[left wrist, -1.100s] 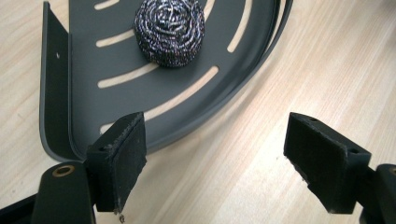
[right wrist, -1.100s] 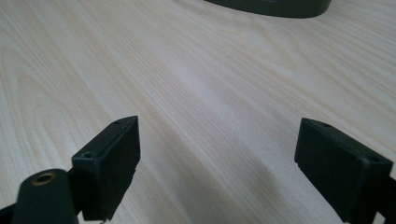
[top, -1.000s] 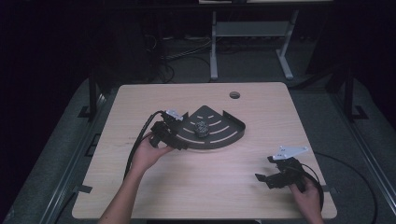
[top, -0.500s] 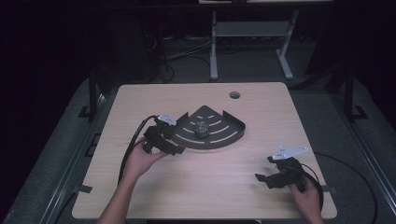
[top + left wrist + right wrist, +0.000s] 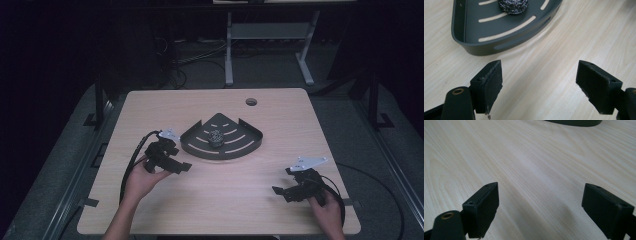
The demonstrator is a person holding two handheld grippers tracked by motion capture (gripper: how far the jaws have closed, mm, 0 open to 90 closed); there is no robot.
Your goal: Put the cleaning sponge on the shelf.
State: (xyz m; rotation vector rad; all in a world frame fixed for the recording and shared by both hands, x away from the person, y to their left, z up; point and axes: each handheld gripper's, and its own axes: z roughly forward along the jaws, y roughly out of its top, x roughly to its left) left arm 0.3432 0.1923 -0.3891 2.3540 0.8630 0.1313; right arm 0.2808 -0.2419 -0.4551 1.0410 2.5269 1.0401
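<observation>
Both grippers' fingers apart, empty. Beyond left gripper (image 5: 537,86) fingers: steel-wool scourer (image 5: 514,5) in tray (image 5: 471,37); likely light, springy, snaggy; best pinched mid-ball.

The table (image 5: 210,205) has a light wood-grain top with rounded corners and a small round cable hole (image 5: 251,102) near its far edge, at about one o'clock from the middle. Directly on it, a little toward twelve o'clock from the middle, lies a dark grey quarter-round slotted corner tray (image 5: 239,146), with its curved wall toward six o'clock.
</observation>
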